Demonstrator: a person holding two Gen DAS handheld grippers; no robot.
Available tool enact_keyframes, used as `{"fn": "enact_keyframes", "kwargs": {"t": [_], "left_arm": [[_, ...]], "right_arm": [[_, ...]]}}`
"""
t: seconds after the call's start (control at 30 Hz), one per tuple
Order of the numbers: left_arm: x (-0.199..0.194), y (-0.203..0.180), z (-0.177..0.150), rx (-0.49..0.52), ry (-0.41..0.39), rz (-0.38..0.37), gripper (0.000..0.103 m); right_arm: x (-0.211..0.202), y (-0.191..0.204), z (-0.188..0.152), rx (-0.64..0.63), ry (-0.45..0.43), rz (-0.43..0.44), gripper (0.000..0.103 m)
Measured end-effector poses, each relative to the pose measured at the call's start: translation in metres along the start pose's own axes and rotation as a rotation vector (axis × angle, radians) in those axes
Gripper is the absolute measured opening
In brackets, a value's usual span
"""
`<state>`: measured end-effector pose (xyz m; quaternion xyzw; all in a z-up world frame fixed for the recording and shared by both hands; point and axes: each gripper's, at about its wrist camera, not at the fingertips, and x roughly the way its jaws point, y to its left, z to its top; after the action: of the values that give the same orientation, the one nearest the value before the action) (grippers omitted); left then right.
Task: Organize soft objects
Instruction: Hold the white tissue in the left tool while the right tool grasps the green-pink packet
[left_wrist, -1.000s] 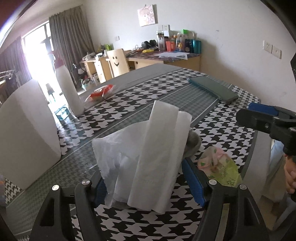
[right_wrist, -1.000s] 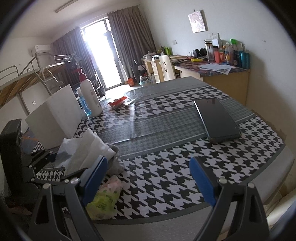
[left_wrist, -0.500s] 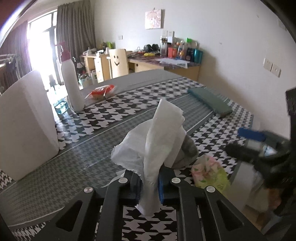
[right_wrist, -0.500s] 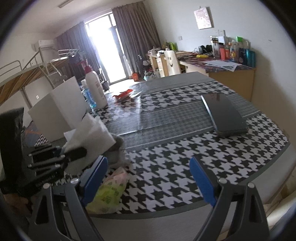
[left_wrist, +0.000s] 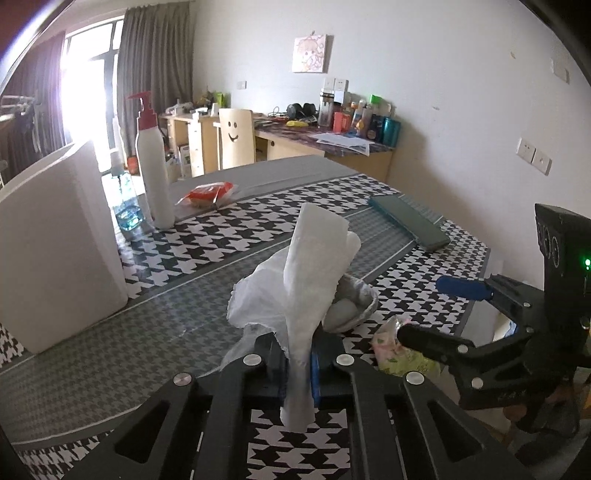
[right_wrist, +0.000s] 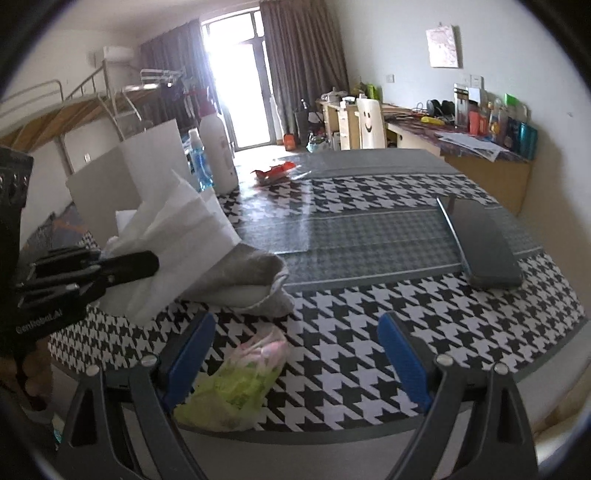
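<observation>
a: what have your left tongs (left_wrist: 298, 363) got?
b: they're pinched tight on the white tissue (left_wrist: 303, 273), lifted above the grey cloth (right_wrist: 255, 280) on the tabletop (right_wrist: 369, 236).
a: and your right tongs (right_wrist: 295, 354)?
b: spread wide, holding nothing, over the green packet (right_wrist: 236, 384) at the near edge.

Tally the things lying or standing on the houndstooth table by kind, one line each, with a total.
White paper tissue, pinched in the shut left gripper: 1
Grey cloth: 1
Green and pink plastic bag: 1
Bottles, white pump bottle and blue bottle: 2
White box: 1
Red snack packet: 1
Dark flat case: 1
Total: 8
</observation>
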<state>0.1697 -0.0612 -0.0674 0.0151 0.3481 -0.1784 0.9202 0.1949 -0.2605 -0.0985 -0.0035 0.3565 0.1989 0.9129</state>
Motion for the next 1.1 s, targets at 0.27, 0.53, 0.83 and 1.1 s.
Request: {"fn": "enact_keyframes", "kwargs": {"t": [0.27,0.53,0.83,1.1], "left_arm": [[-0.012,0.011,-0.002,-0.019,-0.025,0.01,0.009],[-0.019,0.012,-0.008,-0.026,-0.039,0.026,0.009],[-0.025,0.016,-0.013,-0.041,-0.055,0.032,0.009],[-0.04,0.024,-0.013,-0.06,-0.081,0.045,0.009]], "right_arm": [[-0.001,0.008,-0.013,-0.004,0.052,0.004,0.092],[0.002,0.015,-0.024,0.026,0.107,0.017,0.074],[0.008,0.03,-0.032,0.016,0.163,0.034,0.044],[-0.008,0.032,-0.026,0.013,0.118,0.015,0.028]]}}
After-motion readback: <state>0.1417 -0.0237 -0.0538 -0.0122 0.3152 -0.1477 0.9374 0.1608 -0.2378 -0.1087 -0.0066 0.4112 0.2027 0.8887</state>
